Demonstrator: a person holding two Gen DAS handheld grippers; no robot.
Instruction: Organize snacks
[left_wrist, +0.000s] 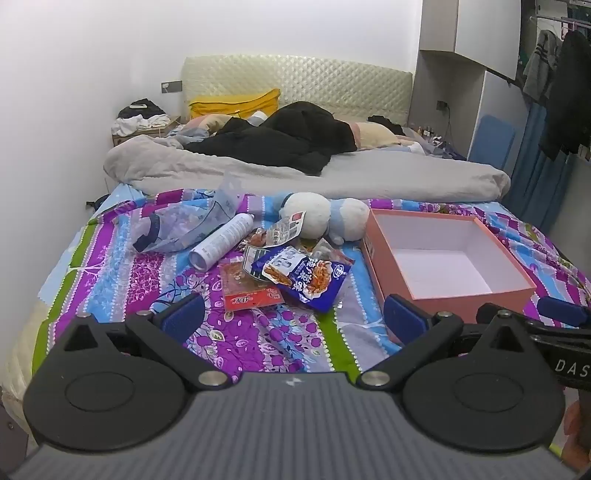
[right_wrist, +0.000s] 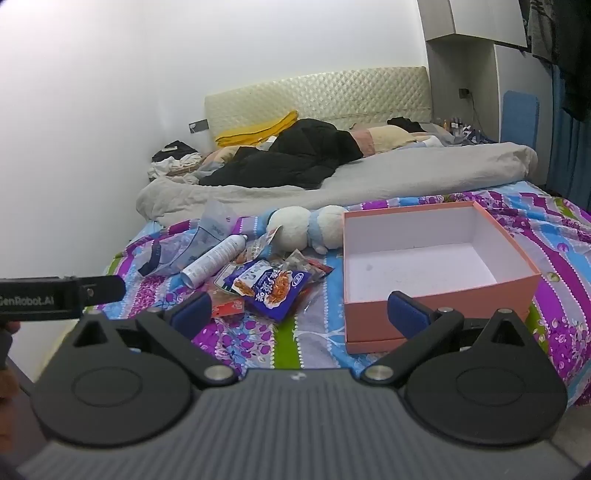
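Observation:
A pile of snack packets lies on the patterned bedspread: a blue packet (left_wrist: 308, 277) on top, a red packet (left_wrist: 248, 293) under it, several smaller ones behind. It also shows in the right wrist view, with the blue packet (right_wrist: 271, 286) on top. An open pink box (left_wrist: 439, 254) with a white, empty inside stands to their right, also in the right wrist view (right_wrist: 424, 269). My left gripper (left_wrist: 293, 319) is open and empty, just short of the pile. My right gripper (right_wrist: 299, 314) is open and empty, between the pile and the box.
A white spray can (left_wrist: 223, 240), a clear plastic bag (left_wrist: 177, 225) and a white-and-blue plush toy (left_wrist: 321, 218) lie behind the snacks. A grey duvet (left_wrist: 295, 173) with black clothing crosses the bed further back. A wall is at left, a wardrobe at right.

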